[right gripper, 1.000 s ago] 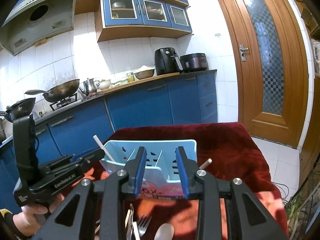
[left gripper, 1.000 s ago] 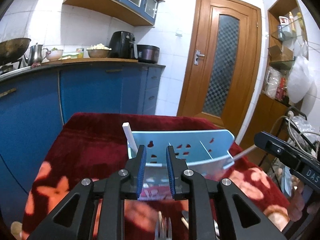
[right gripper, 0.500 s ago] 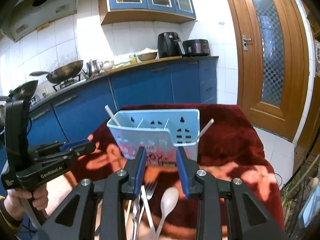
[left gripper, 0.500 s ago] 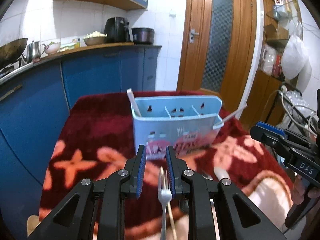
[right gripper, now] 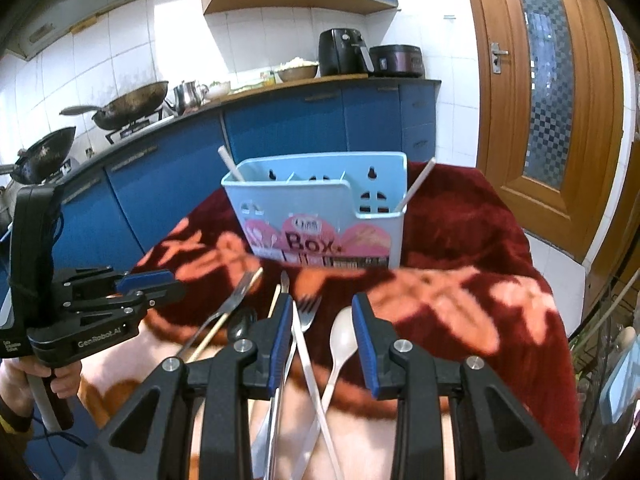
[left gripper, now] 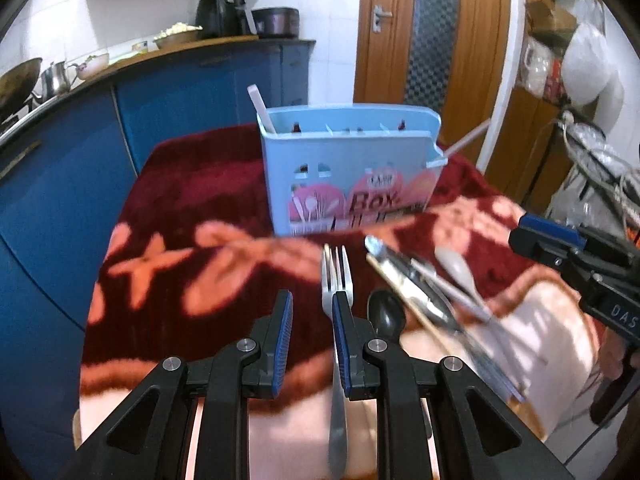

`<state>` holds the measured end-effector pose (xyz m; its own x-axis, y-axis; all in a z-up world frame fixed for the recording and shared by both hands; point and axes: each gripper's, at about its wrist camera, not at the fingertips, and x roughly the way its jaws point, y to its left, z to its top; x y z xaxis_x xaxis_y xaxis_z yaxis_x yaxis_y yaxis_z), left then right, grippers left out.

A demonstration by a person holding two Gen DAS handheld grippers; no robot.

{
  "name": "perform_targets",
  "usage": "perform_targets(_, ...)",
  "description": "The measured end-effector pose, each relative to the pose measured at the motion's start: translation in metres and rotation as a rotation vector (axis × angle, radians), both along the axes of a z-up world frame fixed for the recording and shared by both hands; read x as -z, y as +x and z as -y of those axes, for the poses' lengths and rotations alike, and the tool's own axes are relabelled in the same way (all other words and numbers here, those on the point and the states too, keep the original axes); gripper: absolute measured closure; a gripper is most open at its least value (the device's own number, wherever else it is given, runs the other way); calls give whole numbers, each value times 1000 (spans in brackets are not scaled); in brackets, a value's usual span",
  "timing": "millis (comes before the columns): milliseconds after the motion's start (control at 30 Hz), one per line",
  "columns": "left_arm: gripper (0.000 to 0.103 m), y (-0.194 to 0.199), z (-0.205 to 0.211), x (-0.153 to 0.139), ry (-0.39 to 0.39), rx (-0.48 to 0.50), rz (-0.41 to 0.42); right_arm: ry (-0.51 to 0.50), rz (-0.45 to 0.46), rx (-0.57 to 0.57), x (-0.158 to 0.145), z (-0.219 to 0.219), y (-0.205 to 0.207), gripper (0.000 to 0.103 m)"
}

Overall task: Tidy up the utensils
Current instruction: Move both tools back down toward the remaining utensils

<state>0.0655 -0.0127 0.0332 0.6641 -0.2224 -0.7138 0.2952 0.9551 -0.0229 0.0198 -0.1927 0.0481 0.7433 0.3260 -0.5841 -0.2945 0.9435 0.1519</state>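
A light-blue utensil caddy stands upright on the red flowered cloth, with a white stick in its left end and another at its right end. In front of it lie a metal fork, a black spoon, a bundle of metal cutlery and a white spoon. My left gripper hovers open just left of the fork, nothing between its pads. My right gripper is open above a second fork and the white spoon, holding nothing.
Blue kitchen cabinets run behind the table, their counter carrying woks, a kettle and an air fryer. A wooden door stands at the right. Cables and bags crowd the table's right side.
Both grippers have tipped downward and drawn back from the caddy, which now sits higher in view. The loose utensils on the cloth have come into sight. Nothing was taken.
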Motion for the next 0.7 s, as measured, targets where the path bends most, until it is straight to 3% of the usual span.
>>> perform_targets(367, 83, 5, 6, 24, 53, 20, -109, -44, -60, -17, 14, -4, -6, 69)
perform_targets(700, 83, 15, 0, 27, -9, 21, -173, -59, -118, -41, 25, -9, 1, 69)
